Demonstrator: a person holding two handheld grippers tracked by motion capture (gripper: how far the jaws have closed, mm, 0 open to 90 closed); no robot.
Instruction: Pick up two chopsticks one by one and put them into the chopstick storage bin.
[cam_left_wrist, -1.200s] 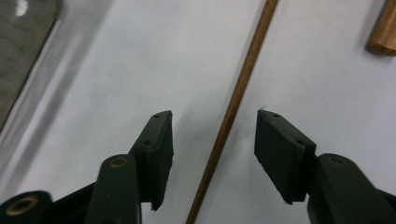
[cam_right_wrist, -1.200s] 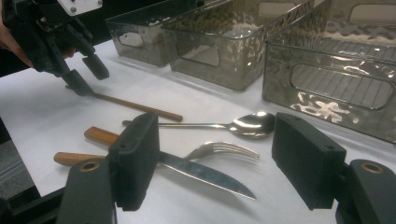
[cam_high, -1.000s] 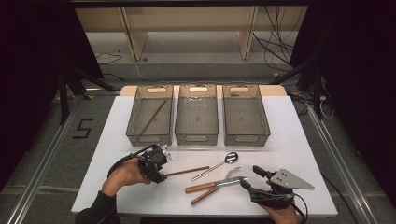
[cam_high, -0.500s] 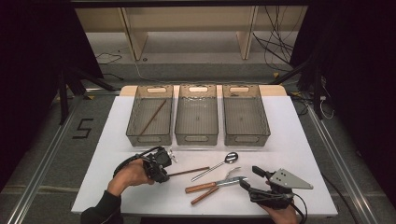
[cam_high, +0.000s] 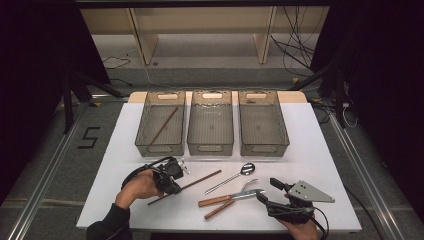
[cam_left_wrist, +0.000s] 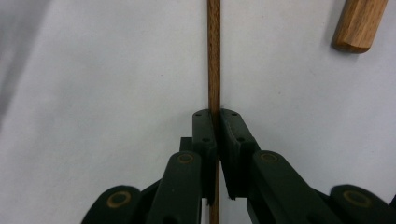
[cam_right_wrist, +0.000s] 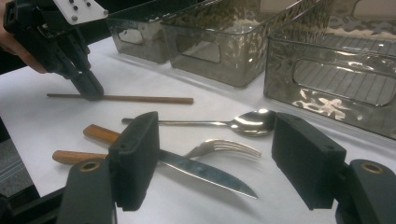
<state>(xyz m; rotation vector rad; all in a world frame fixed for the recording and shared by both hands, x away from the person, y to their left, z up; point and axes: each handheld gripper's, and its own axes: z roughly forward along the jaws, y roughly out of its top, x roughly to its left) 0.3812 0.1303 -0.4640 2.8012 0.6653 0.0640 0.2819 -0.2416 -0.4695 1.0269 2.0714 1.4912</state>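
The wooden chopstick (cam_high: 186, 186) lies flat on the white table (cam_high: 320, 150), slanting from near the front left toward the middle, in front of the left of the 3 clear bins. The left gripper (cam_high: 172, 184) has just been closing its jaws, and in the left gripper view they now pinch the chopstick (cam_left_wrist: 214, 56) tight between their pads, with the stick running on beyond the fingertips and back beneath them. In the right gripper view the same gripper (cam_right_wrist: 91, 91) points down onto the stick (cam_right_wrist: 140, 99) partway along it, toward its left end. Just to the right of the chopstick lies a spoon (cam_high: 232, 177), and nearer the front edge a fork (cam_high: 227, 195) and a knife (cam_high: 235, 200), both with wooden handles, crossing one another. The right gripper (cam_high: 267, 192) rests low at the front right, its jaws wide apart with nothing between the pads, aimed at the cutlery. Behind, the left bin (cam_high: 145, 131) holds 1 more chopstick (cam_high: 164, 125) lying slantwise; the middle bin (cam_high: 210, 148) and the right bin (cam_high: 264, 148) stand beside it in a row.
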